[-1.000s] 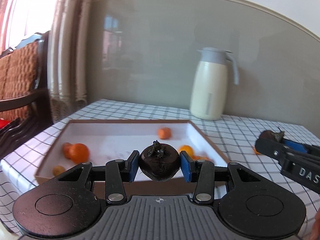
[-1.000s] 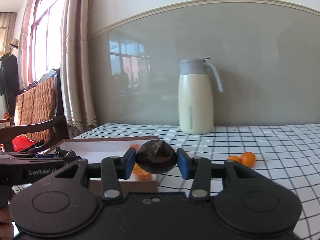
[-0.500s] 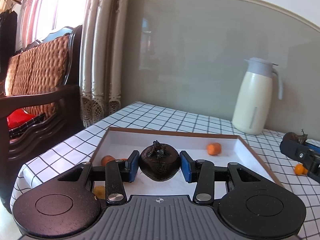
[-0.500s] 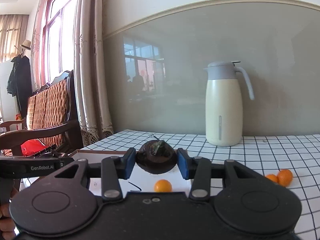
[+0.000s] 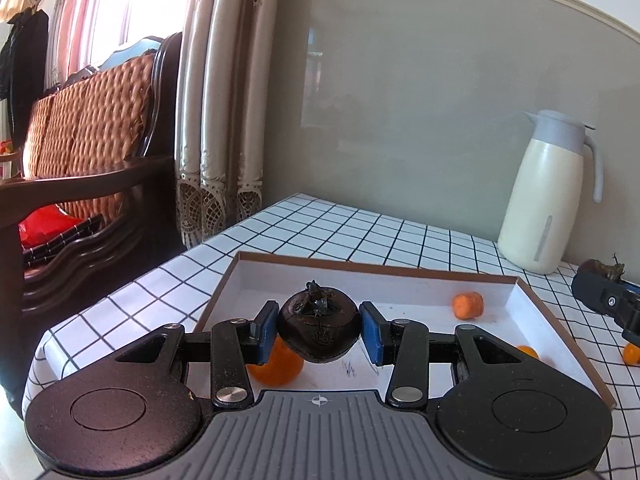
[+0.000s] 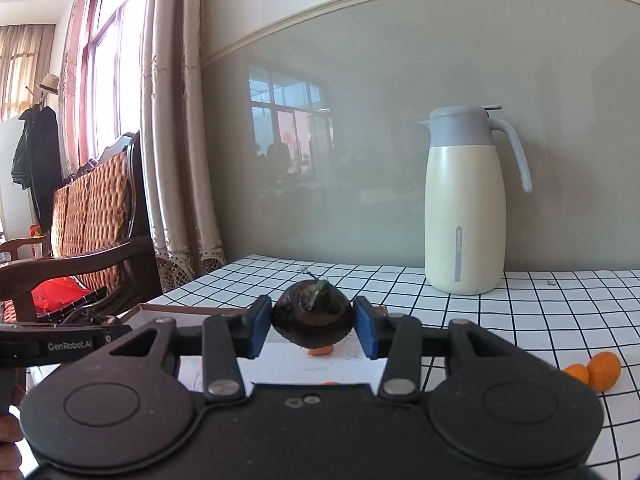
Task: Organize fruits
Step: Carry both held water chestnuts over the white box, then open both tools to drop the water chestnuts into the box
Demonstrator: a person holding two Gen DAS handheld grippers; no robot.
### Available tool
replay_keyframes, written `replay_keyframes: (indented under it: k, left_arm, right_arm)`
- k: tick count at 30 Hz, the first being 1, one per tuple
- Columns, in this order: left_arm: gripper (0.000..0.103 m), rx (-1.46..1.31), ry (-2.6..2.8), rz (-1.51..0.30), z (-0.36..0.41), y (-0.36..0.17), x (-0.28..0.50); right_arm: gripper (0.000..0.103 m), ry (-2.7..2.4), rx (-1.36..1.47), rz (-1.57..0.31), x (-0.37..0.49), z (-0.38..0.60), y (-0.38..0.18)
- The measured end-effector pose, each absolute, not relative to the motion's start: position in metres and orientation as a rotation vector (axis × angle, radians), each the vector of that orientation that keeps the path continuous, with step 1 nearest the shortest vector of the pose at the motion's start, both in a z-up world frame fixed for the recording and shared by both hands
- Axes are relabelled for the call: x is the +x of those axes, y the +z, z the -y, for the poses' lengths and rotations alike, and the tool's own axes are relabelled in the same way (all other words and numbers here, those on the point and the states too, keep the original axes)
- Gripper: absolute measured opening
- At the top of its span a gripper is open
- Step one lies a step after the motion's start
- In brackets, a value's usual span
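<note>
Two dark fruits on my rig, one per gripper. Item one: my left gripper (image 5: 319, 330), blue pads (image 5: 267, 332) clamped on a dark round fruit (image 5: 318, 330) with a dried calyx on top, held above the shallow white tray (image 5: 532, 300). Item two: my right gripper (image 6: 313, 322), closed on a second dark fruit (image 6: 313, 320), held over the tray's near end; the tray rim (image 6: 188, 310) shows just behind it. Tray contents: one large orange (image 5: 276, 366) beneath the left pad, one small orange (image 5: 467, 305) toward the far right corner, one (image 5: 527, 351) by the right wall. Loose on the checked tablecloth (image 6: 540, 308): two small oranges (image 6: 596, 372), touching. Cream thermos jug (image 6: 466, 204) upright near the wall.
</note>
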State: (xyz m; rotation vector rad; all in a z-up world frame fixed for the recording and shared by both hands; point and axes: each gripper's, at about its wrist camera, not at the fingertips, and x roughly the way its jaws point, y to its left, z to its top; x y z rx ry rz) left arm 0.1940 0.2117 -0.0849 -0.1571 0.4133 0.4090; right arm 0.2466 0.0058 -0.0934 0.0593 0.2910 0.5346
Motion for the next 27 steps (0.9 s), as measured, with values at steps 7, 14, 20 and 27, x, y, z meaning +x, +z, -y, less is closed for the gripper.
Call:
replay_keyframes:
  k: [7,14,20,27]
  left_arm:
    - [0.044,-0.161,0.425,-0.418,-0.218,-0.087,0.207]
    - [0.044,-0.171,0.45,-0.429,-0.228,-0.089,0.223]
    - [0.044,-0.17,0.484,-0.446,-0.24,-0.091,0.238]
    - [0.081,-0.171,0.518,-0.487,-0.247,-0.094,0.254]
  right_arm:
    - [0.036,0.523,0.05,-0.321,0.266,-0.014,-0.098]
    - [0.036,0.516,0.034,-0.386,0.289,-0.029,-0.102]
    - [0.036,0.508,0.006,-0.452,0.31,-0.042,-0.106]
    - [0.081,0.438,0.018,-0.397,0.31,-0.038,-0.1]
